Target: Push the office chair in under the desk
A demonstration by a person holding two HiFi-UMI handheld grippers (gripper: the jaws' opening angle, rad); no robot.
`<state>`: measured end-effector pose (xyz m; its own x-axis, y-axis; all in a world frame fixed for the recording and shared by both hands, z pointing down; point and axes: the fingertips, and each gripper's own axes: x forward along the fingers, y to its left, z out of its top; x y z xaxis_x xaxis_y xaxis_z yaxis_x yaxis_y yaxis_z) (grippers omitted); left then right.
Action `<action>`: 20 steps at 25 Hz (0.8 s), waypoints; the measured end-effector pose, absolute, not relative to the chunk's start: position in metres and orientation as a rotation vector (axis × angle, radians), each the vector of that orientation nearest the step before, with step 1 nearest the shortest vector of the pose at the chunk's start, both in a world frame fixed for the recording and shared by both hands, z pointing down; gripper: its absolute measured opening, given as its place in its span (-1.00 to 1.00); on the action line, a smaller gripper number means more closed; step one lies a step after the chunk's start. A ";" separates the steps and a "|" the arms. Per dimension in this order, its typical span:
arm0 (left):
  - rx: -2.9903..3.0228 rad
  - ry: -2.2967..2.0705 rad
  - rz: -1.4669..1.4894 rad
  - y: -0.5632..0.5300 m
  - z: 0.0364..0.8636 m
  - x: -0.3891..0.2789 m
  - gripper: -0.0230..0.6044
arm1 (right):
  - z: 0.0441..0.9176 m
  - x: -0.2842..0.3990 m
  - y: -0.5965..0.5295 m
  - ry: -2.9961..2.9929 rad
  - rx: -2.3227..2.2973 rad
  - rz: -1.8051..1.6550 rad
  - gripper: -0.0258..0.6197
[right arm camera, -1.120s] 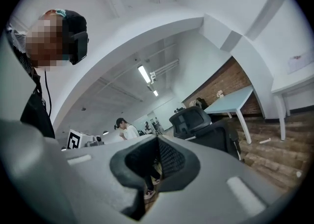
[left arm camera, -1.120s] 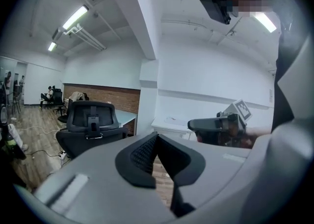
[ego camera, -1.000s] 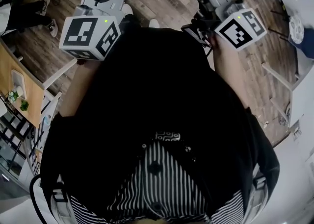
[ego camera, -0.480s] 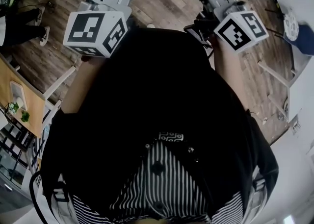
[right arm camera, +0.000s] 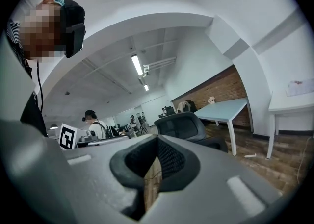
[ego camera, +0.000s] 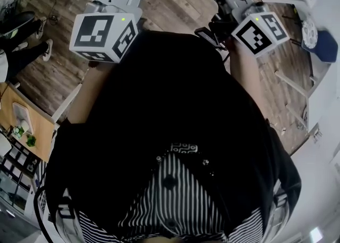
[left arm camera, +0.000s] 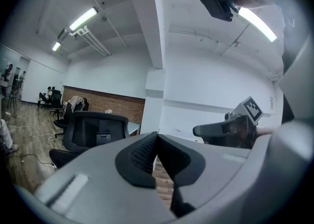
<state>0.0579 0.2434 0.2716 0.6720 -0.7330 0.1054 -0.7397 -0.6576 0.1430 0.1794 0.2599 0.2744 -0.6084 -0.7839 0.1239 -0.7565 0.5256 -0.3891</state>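
Both your grippers are closed on nothing: left gripper [left arm camera: 157, 139] and right gripper [right arm camera: 157, 144]. The black office chair [right arm camera: 184, 126] stands well apart, at about one o'clock past the right jaws, near the pale desk [right arm camera: 226, 107]. Get behind its backrest and press squarely with both closed tips so it rolls straight.

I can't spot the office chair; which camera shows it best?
The left gripper view: the office chair shows nearly its whole backrest, large and clear. The right gripper view catches it smaller, with its lower part cut off. The head view shows none of it.
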 end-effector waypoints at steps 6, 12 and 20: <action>2.728 -1.221 0.029 0.194 0.262 0.012 -0.92 | 0.267 0.139 0.201 2.647 -1.412 -0.662 -0.92; 2.753 -1.224 0.025 0.153 0.255 -0.030 -0.92 | 0.265 0.104 0.155 2.627 -1.459 -0.668 -0.92; 2.793 -1.159 0.062 0.110 0.266 -0.064 -0.92 | 0.277 0.055 0.113 2.620 -1.486 -0.678 -0.92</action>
